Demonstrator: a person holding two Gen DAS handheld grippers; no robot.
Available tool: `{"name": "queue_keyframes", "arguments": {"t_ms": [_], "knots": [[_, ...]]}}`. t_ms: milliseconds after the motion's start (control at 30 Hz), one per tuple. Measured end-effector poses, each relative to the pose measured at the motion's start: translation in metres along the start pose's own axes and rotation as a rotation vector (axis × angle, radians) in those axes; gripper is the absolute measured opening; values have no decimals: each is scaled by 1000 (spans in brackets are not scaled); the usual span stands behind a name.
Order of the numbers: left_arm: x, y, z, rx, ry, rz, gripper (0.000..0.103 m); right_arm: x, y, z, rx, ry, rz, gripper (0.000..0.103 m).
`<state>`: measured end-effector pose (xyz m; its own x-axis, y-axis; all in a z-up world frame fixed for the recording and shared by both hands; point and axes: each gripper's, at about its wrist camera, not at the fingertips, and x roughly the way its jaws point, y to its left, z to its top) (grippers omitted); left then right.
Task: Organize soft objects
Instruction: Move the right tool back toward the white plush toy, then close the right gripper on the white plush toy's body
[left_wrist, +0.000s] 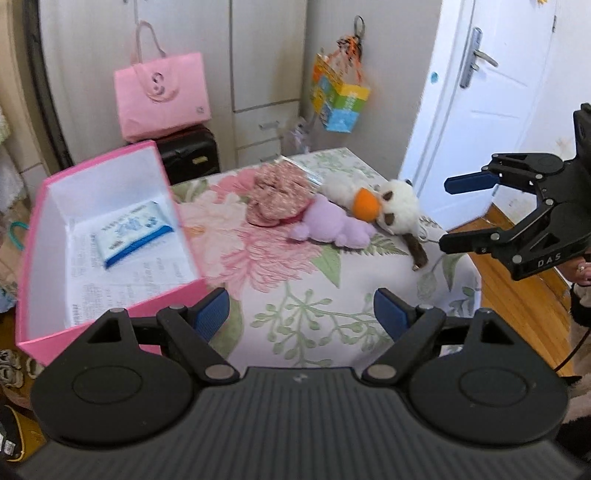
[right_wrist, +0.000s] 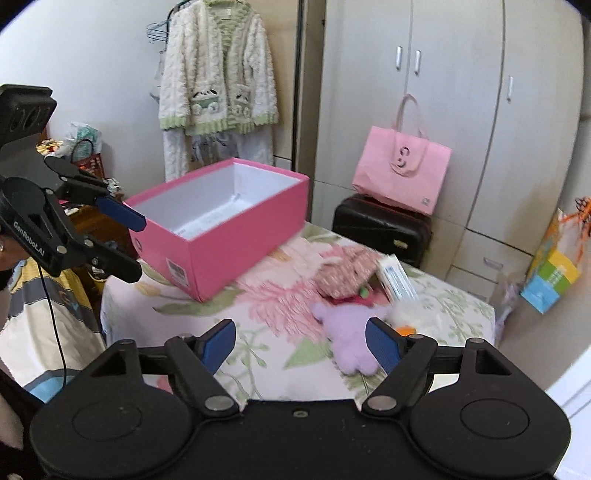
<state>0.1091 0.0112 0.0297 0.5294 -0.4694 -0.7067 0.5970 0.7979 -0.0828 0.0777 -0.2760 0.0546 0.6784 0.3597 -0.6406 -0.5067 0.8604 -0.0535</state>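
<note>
A pink box (left_wrist: 110, 306) stands open on the left of the floral-covered table (left_wrist: 295, 280), with a blue-and-white tissue pack (left_wrist: 135, 230) lying inside. At the far right of the table lie a purple plush (left_wrist: 332, 225), a white plush bird with an orange beak (left_wrist: 399, 206) and a pink patterned fabric piece (left_wrist: 277, 199), bunched together. My left gripper (left_wrist: 301, 314) is open over the near table, beside the box, holding nothing. My right gripper (left_wrist: 447, 214) is open just right of the white plush. From the right wrist, the right gripper (right_wrist: 301, 347) is empty, with the purple plush (right_wrist: 347, 332) just ahead, and the left gripper (right_wrist: 139, 246) hangs by the box (right_wrist: 240, 240).
A pink paper bag (left_wrist: 162, 96) sits on a black suitcase (left_wrist: 188, 151) behind the table, against a wardrobe. A colourful bag (left_wrist: 340, 99) hangs on the wall, and a white door (left_wrist: 480, 110) is at the right. A fluffy cardigan (right_wrist: 218, 70) hangs beyond the box.
</note>
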Motion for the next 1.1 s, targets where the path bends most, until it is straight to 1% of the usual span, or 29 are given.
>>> {"name": "queue_keyframes", "arguments": {"t_ms": [133,333,500,600,733,800,867,1000,1100], "knots": [[20,-8,3,16,33,-40,85,5,-15,-20,39,11,-5,82],[47,-23,6,57,53,-81,85,21,-41,-49,128,39,-31,82],[79,-38,9,63,63,-147,85,35,-54,-74,130,38,-84,82],[100,-46,13,66,51,-185,85,44,-63,-88,109,13,-109,82],[129,-56,22,55,10,-227,85,57,-79,-101,79,-20,-164,82],[141,-61,26,57,-35,-239,84,61,-85,-106,57,-36,-197,82],[155,-68,29,63,-67,-252,84,66,-95,-109,54,-29,-180,82],[177,-83,35,63,-94,-316,83,74,-108,-110,61,-53,-130,82],[181,-92,39,71,-155,-326,82,84,-109,-111,17,-53,-97,82]]}}
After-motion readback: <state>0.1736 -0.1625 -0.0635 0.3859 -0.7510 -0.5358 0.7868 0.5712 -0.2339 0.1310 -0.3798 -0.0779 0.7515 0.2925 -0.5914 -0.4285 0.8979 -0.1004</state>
